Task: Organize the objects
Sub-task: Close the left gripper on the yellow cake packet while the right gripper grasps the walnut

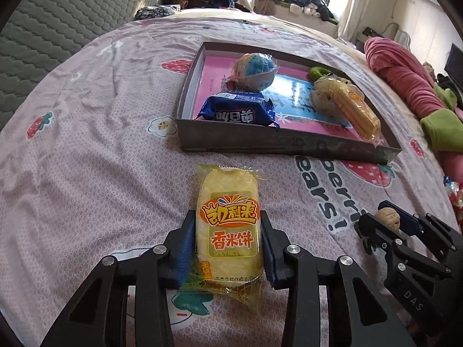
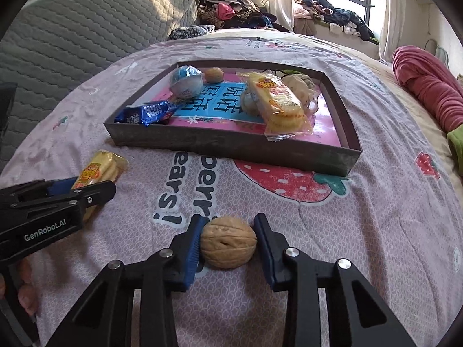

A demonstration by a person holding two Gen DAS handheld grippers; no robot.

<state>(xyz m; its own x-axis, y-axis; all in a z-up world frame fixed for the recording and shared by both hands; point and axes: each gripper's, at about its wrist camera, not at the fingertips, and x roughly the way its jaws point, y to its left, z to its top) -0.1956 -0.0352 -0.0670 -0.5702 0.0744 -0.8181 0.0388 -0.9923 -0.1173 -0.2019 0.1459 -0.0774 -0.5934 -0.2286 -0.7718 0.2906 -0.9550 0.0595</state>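
Observation:
My left gripper (image 1: pixel 228 222) is shut on a yellow rice cracker packet (image 1: pixel 228 225), pads against both its long sides, on the pink bedspread; the packet also shows in the right wrist view (image 2: pixel 98 170). My right gripper (image 2: pixel 230 228) is shut on a walnut (image 2: pixel 228 243), pads touching its left and right sides; the walnut also shows in the left wrist view (image 1: pixel 389 219). Ahead lies a shallow grey box (image 2: pixel 231 144) holding a blue snack packet (image 2: pixel 144 112), a wrapped ball (image 2: pixel 185 82), a second walnut (image 2: pixel 214 74), a second rice cracker packet (image 2: pixel 277 104) and a pale bag (image 2: pixel 301 86).
The box (image 1: pixel 260 141) sits mid-bed on the strawberry-print spread. A pink rolled blanket (image 2: pixel 425 86) lies at the right. A grey quilted headboard (image 2: pixel 72 34) stands at the left. Clothes (image 2: pixel 231 8) are piled at the back by the window.

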